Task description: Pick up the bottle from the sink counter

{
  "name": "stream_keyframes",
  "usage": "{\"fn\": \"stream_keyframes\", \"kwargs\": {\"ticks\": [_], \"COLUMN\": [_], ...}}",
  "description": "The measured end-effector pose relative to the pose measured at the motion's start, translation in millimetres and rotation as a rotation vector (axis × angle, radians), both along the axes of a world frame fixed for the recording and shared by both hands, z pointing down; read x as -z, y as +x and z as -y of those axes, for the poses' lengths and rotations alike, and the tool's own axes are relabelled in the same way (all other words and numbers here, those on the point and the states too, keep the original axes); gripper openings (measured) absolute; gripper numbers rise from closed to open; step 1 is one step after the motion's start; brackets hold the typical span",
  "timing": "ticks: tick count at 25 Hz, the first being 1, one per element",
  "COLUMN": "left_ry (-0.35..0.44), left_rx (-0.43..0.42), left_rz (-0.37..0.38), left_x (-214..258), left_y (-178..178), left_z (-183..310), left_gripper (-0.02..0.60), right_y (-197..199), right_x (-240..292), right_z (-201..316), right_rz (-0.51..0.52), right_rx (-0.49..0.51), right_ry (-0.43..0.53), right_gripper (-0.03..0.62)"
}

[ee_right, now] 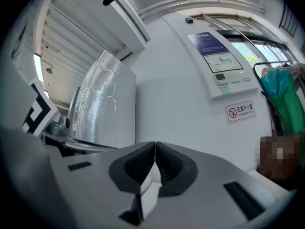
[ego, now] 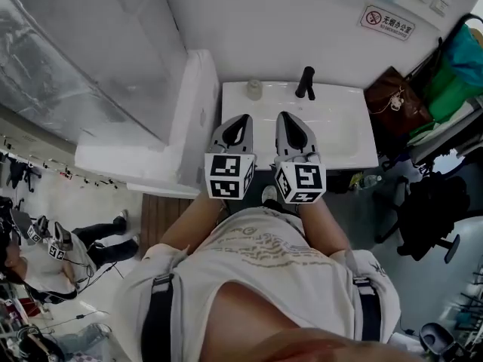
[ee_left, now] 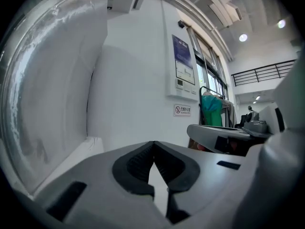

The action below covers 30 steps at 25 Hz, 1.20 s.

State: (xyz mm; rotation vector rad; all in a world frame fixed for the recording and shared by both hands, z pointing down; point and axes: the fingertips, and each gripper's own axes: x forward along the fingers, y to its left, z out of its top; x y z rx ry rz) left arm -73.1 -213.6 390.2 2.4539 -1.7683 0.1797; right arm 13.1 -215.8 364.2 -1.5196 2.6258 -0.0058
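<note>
In the head view a small pale bottle (ego: pixel 254 89) stands at the back left of the white sink counter (ego: pixel 355 138), left of the black faucet (ego: pixel 305 82). My left gripper (ego: pixel 243 118) and right gripper (ego: pixel 284 115) are held side by side over the counter's front edge, pointing at the wall, both short of the bottle. Each is shut with nothing between its jaws. The left gripper view shows its tips (ee_left: pixel 153 144) meeting against the white wall; the right gripper view shows the same for its tips (ee_right: pixel 155 144). Neither gripper view shows the bottle.
A white cabinet block (ego: pixel 151 153) adjoins the sink's left side under a foil-wrapped surface (ego: pixel 68 59). A brown bag (ego: pixel 392 96) and green bag (ego: pixel 453 74) hang to the right, above a black chair (ego: pixel 426 210). A no-smoking sign (ego: pixel 386 21) is on the wall. Another person (ego: pixel 45 255) crouches at lower left.
</note>
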Motion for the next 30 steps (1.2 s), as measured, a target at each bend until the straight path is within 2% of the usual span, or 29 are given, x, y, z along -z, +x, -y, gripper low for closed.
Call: {"fn": "stream_keyframes", "kwargs": {"ticks": [19, 24, 30], "left_ry": [-0.026, -0.021, -0.076], "left_rx": [0.112, 0.164, 0.208], "left_rz": [0.026, 0.01, 0.0], "left_x": [-7, -4, -26], "left_y": [-2, -10, -18], "left_z": [124, 143, 155], "left_gripper": [0.021, 0.021, 0.021], "right_y": [-6, -11, -19], "right_x": [-11, -11, -22], "right_z": [128, 154, 167], "right_rz": [-0.005, -0.027, -0.028], "right_rx": [0.132, 0.19, 0.229], "right_ry": [-0.033, -0.03, -0.062], "right_gripper": [0.025, 0.025, 0.025]}}
